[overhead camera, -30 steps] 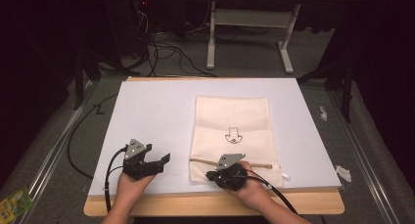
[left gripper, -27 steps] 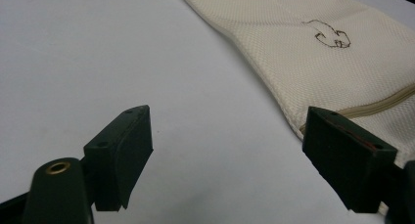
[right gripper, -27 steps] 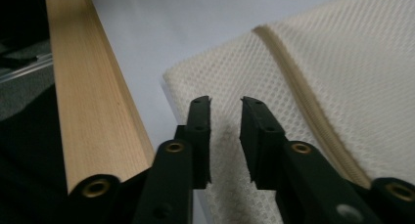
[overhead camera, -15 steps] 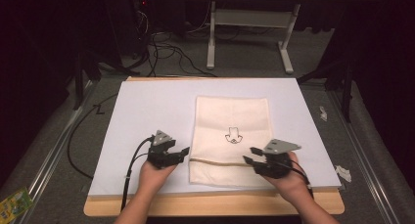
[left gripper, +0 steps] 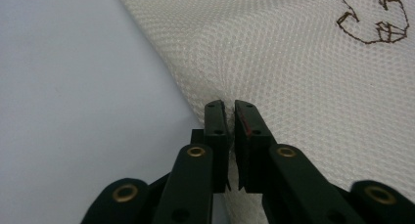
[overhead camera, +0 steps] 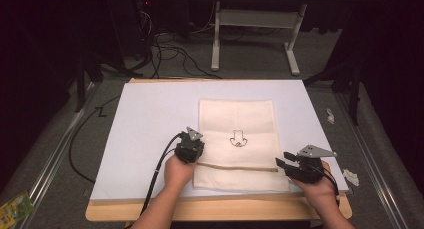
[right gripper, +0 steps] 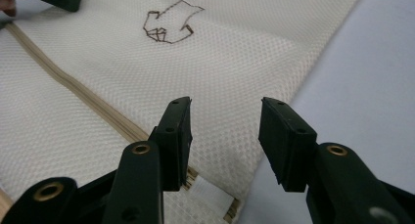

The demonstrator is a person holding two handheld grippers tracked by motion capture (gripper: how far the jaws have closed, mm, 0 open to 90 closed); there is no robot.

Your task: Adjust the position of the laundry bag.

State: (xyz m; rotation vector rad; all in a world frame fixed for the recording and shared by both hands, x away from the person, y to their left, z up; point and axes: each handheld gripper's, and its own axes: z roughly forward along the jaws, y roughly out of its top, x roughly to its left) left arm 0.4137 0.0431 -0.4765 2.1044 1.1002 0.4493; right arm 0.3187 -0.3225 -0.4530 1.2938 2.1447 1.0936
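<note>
On the near half of the white table mat [overhead camera: 150,119] lies a cream mesh bag [overhead camera: 237,119], flat, its tan zipper [overhead camera: 235,167] running left to right across the near end, a small brown outline motif [overhead camera: 238,140] just beyond it. At the bag's left edge, beside the zipper's left end, the left gripper [overhead camera: 190,150] has just been closing; its jaws now pinch the mesh, which puckers up between the pads [left gripper: 215,117]. At the bag's near right corner the right gripper [overhead camera: 287,163] has jaws spread, hovering over the zipper's right end and its white tab [right gripper: 208,197], gripping nothing. Step in hand, as judged: anchoring the bag on the left. The next move calls for the right jaws to drop onto the zipper's pull and close.
</note>
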